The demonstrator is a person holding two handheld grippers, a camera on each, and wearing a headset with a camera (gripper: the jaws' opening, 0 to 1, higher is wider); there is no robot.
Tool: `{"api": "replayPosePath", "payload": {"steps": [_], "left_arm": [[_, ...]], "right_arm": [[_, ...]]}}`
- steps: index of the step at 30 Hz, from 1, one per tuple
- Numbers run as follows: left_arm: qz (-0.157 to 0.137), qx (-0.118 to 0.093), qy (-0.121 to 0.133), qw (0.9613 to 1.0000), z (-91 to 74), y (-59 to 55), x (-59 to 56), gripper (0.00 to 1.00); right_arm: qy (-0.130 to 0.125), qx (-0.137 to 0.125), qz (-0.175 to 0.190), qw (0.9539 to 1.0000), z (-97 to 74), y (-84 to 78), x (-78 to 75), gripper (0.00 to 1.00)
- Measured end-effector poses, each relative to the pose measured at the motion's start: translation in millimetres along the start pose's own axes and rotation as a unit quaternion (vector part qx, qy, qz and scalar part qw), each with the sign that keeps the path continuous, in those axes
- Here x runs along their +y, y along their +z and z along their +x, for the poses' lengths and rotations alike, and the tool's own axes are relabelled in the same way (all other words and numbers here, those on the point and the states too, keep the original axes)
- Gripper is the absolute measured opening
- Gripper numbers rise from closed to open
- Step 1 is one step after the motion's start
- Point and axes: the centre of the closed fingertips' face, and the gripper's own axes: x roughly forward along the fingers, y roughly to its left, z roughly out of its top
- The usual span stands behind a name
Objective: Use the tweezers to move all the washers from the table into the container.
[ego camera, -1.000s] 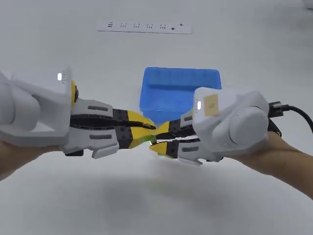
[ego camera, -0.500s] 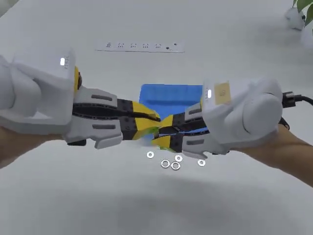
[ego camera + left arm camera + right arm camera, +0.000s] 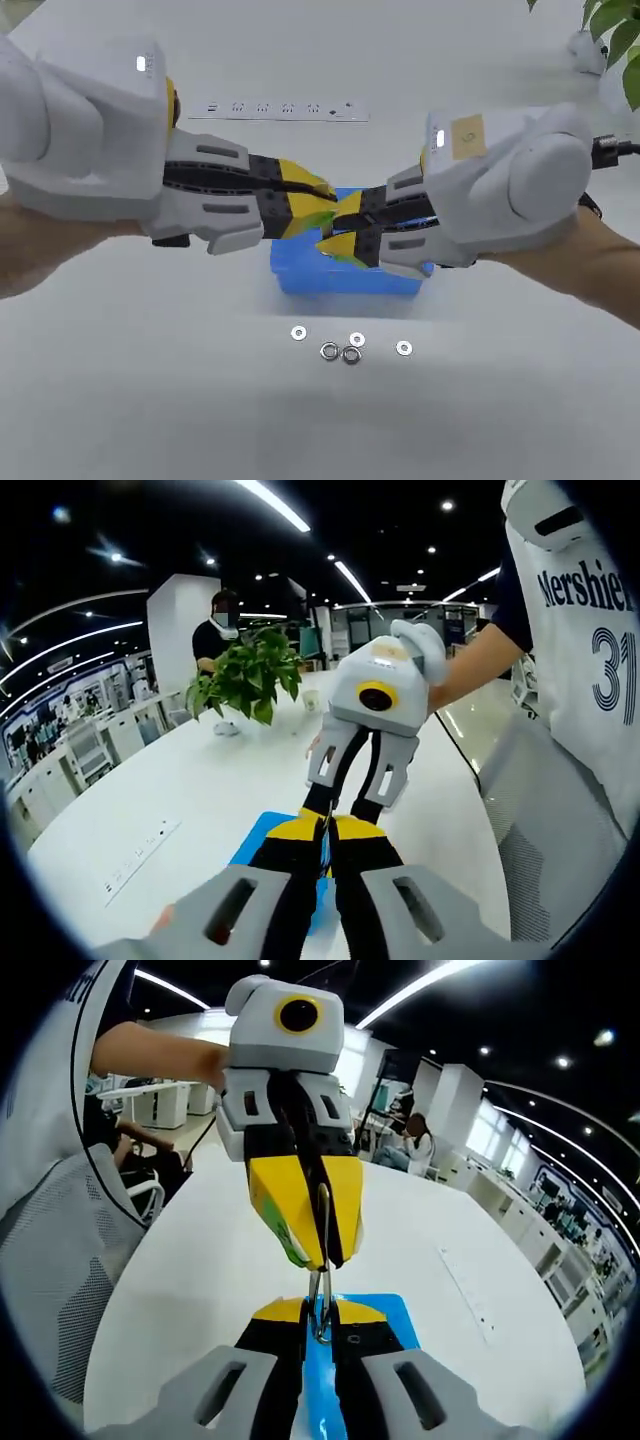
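Your left tongs (image 3: 322,200) reach in from the left, their jaws pressed together on one end of the tweezers (image 3: 320,1255). The thin metal tweezers span the short gap to the other tongs, above the blue container (image 3: 345,277) on the white desk (image 3: 150,400). Five washers (image 3: 351,354) lie loose on the desk just in front of the container, on your side of it, the middle two touching. Your right tongs (image 3: 333,235) come in from the right, clamped on the other end of the tweezers.
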Motion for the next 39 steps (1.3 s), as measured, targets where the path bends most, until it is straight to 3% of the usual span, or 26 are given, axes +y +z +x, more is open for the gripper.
{"api": "replayPosePath", "payload": {"steps": [3,5,13,18,21,25,32,39], "left_arm": [[-0.006,-0.004,-0.001,1.0,5.6,-2.7,9.0,0.07],[-0.027,-0.02,0.004,0.9994,8.9,-3.3,17.3,0.07],[-0.027,-0.006,0.007,0.9996,23.5,-26.7,34.9,0.07],[-0.042,0.003,0.003,0.9991,39.3,-41.9,34.7,0.07],[-0.064,0.002,0.006,0.9979,44.8,-47.6,37.3,0.07],[-0.073,0.002,0.009,0.9973,49.1,-55.1,41.3,0.07],[-0.086,0.007,0.003,0.9963,57.2,-64.0,40.2,0.07],[-0.09,0.006,0.005,0.9959,54.3,-63.2,44.3,0.07]], "right_arm": [[-0.003,0.004,0.001,1.0,3.2,-5.2,-9.7,0.1],[-0.005,0.0,0.006,1.0,6.1,-7.7,-17.4,0.1],[-0.004,0.01,0.02,0.9997,25.1,-30.2,-30.8,0.1],[0.002,0.03,0.026,0.9992,36.0,-49.0,-32.1,0.1],[0.006,0.029,0.054,0.9981,40.6,-58.5,-34.5,0.1],[0.009,0.034,0.057,0.9977,45.1,-66.4,-36.2,0.1],[0.017,0.046,0.073,0.9961,51.1,-79.5,-33.5,0.1],[0.012,0.046,0.073,0.9962,50.4,-77.9,-34.0,0.11]]}}
